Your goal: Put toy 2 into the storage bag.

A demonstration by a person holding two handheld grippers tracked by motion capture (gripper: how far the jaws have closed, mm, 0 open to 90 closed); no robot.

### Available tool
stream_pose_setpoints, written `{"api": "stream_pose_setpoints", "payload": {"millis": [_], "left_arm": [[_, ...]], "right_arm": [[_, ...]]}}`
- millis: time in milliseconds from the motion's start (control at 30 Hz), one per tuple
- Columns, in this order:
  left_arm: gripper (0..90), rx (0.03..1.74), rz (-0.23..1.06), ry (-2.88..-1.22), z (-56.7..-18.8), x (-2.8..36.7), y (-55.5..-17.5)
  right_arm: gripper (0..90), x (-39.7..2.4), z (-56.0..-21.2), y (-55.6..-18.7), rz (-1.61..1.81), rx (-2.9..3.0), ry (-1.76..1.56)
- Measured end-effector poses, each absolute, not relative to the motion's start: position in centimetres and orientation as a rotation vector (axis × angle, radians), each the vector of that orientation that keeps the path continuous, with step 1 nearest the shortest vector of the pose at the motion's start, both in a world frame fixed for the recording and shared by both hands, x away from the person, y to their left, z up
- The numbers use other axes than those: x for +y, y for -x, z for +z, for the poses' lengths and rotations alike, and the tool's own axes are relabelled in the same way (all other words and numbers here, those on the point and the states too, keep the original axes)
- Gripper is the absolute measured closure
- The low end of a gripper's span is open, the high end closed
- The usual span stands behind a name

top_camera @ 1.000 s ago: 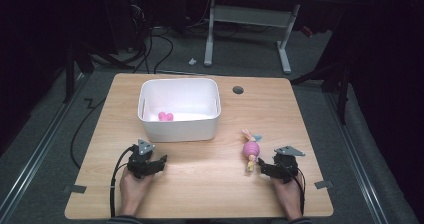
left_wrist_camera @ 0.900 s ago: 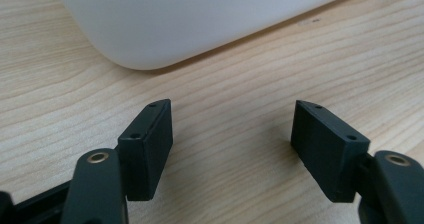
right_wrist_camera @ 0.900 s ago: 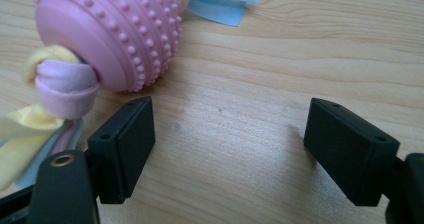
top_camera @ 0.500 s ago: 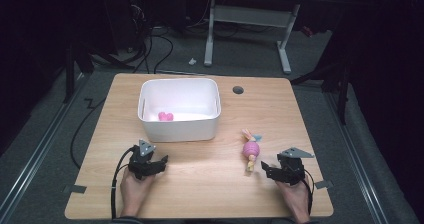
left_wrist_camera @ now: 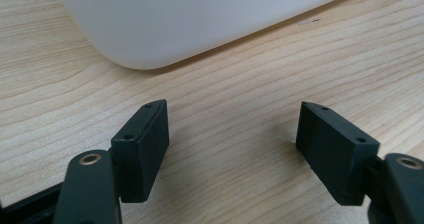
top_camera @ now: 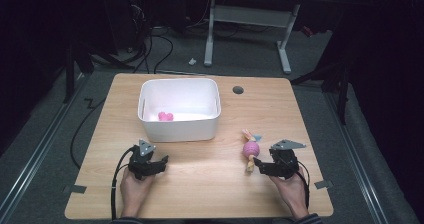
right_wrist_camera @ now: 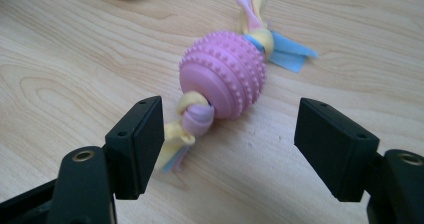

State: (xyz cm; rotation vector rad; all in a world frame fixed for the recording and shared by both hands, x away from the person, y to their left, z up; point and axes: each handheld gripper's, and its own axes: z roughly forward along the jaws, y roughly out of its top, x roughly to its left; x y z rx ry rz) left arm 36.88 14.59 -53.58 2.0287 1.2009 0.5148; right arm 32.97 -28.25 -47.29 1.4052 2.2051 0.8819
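The pink studded ball toy (right_wrist_camera: pixel 224 80) with knotted fabric tails lies near the table's (top_camera: pixel 210 184) right front edge. The right gripper (right_wrist_camera: pixel 227 144) gapes just before it. The left gripper (left_wrist_camera: pixel 232 144), spread, faces the white bin (top_camera: pixel 179 129), holding something pink (top_camera: pixel 165 116), perhaps another toy.

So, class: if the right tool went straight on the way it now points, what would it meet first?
Most likely the pink knobbly ball toy, whose knotted fabric tail lies just ahead of the open right tool on the wooden table.
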Motion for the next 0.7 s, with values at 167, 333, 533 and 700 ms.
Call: {"api": "stream_pose_setpoints", "payload": {"millis": [167,333,533,700], "left_arm": [[29.3,1.201,0.511,-2.027,-53.6,14.6,-36.9],[29.2,1.201,0.51,-2.028,-53.6,14.6,-36.9],[29.2,1.201,0.51,-2.028,-53.6,14.6,-36.9],[29.1,1.201,0.51,-2.028,-53.6,14.6,-36.9]], "right_arm": [[25.6,-27.4,-47.1,-34.3,0.827,2.238,-1.418],[24.5,-26.8,-47.5,-35.4,0.791,2.248,-1.446],[23.6,-26.1,-48.1,-36.5,0.767,2.262,-1.47],[23.4,-25.8,-48.6,-37.2,0.75,2.269,-1.488]]}}
